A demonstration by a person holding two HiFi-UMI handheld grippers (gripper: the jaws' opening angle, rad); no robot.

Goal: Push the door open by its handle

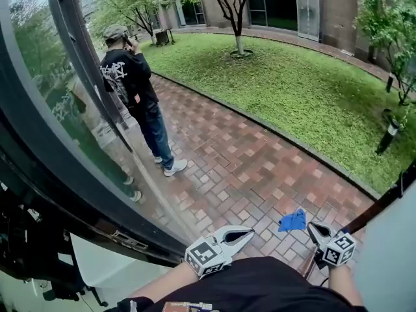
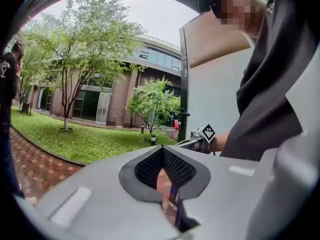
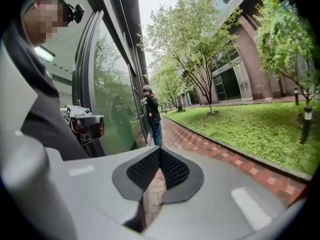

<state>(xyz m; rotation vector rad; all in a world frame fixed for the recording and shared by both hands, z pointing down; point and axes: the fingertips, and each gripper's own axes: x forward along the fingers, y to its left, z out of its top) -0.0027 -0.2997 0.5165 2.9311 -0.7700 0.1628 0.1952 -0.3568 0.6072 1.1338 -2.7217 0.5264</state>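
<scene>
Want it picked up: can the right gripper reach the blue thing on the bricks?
Probably yes: nothing stands between the right gripper and the blue thing, but it lies low on the bricks and the jaws are shut.

The blue scrap (image 1: 292,220) on the brick path (image 1: 240,161) is too small for me to name. The glass door (image 1: 45,103) runs off the picture's left and bottom edges, and I cannot make out its handle. In my left gripper view the bystander (image 2: 7,81) is cut by the rim, only a sleeve and leg showing.
</scene>
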